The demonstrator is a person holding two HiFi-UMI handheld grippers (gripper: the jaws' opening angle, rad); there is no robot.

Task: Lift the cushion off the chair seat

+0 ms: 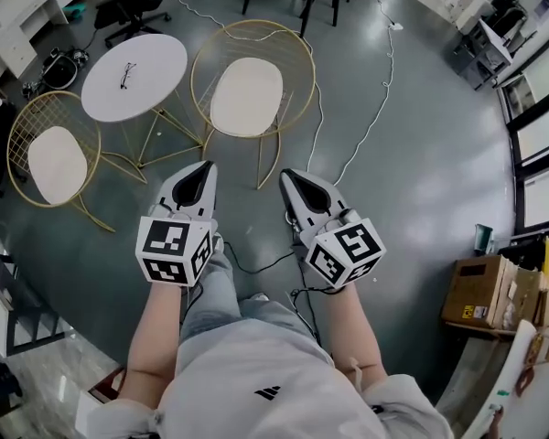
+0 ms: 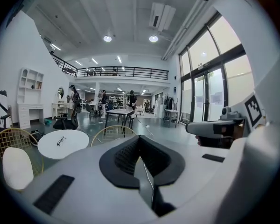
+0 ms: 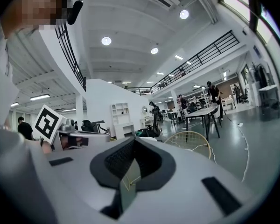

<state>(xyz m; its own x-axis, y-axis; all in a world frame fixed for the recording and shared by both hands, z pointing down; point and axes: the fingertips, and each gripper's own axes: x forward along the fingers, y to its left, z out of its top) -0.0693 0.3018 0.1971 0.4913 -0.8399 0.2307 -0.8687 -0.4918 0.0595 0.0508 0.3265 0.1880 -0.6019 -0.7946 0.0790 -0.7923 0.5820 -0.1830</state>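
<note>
Currently: approach stage, likely | left gripper [image 1: 201,174], right gripper [image 1: 297,186]: fingers closed together, empty, side by side, aimed at wire chair [image 1: 201,58] | cushion [image 1: 246,96] lies on its seat, well ahead, untouched | fingers need opening first.

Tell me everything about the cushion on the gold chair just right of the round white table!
The cushion is cream-white, a smooth rounded oval that looks soft and padded. It lies flat on the seat of the gold wire chair, covering most of it, with the wire back curving round it. Nothing lies on it. Only the chair touches it. The round white table stands beside it.
</note>
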